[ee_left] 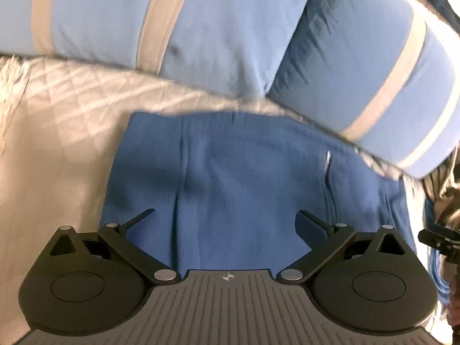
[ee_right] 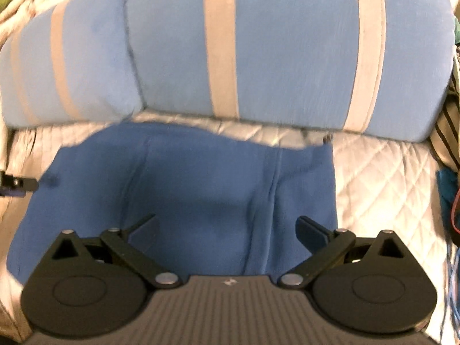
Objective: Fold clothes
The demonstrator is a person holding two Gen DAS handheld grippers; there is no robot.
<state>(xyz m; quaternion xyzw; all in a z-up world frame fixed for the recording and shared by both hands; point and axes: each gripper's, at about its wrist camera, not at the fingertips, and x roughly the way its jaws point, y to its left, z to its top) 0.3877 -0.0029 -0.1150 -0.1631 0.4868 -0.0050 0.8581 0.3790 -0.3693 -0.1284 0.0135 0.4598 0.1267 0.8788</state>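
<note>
A dark blue garment point(ee_left: 253, 178) lies flat on a white quilted cover point(ee_left: 57, 120), its far edge near the cushions. My left gripper point(ee_left: 227, 218) hovers over its near part, open, nothing between the fingers. The same blue garment point(ee_right: 187, 189) fills the middle of the right wrist view. My right gripper point(ee_right: 227, 224) is open above it, over a lengthwise seam point(ee_right: 270, 189), with nothing held. The tip of the other gripper point(ee_left: 440, 237) shows at the right edge of the left wrist view.
Light blue cushions with pale stripes point(ee_right: 287, 57) stand behind the garment, also the cushions point(ee_left: 201, 28) in the left view. White quilted cover point(ee_right: 379, 178) lies bare to the right. Striped fabric point(ee_right: 448, 132) and blue and red cords point(ee_right: 451, 230) sit at the right edge.
</note>
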